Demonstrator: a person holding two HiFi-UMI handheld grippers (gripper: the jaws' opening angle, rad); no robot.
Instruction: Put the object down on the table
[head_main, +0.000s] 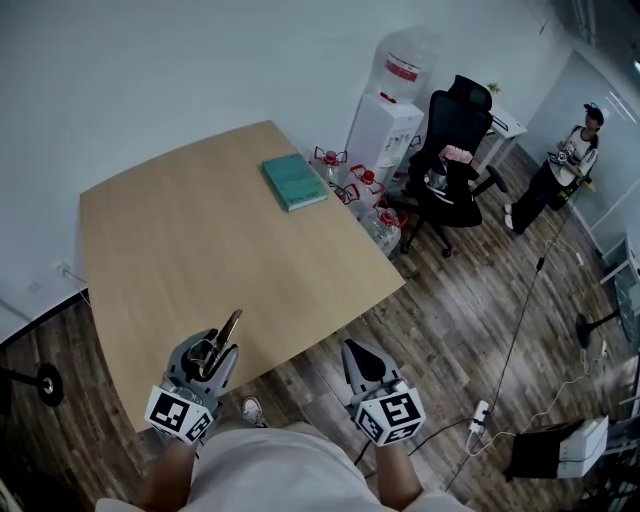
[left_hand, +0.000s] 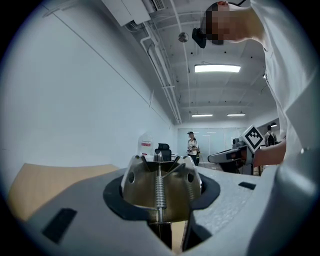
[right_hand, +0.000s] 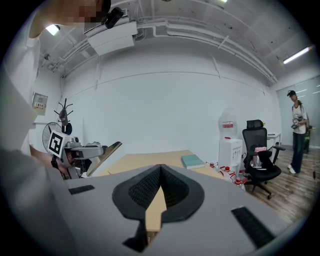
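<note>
**Sprung metal tool pinched in the left gripper, over the table's near edge**

The left gripper (head_main: 214, 352) is clamped on a brass-coloured metal tool (left_hand: 160, 186). The tool has a folded sheet body with a coil spring down its middle and a hole in each flank. It sits between the jaws with its thin end poking out past the tips, above the near edge of the table (head_main: 190, 230) and not touching it. The right gripper (head_main: 361, 352), beside the left and off the table's edge, has its jaws pressed together on nothing.

The tool looks rigid, fairly light and hardly fragile. Its smooth metal may slide on the pads, and the spring probably pushes back against a squeeze. The broad flanks beside the spring seem the safest hold. Bare wood lies just ahead of the left gripper, and a teal book (head_main: 294, 181) sits far beyond it
</note>
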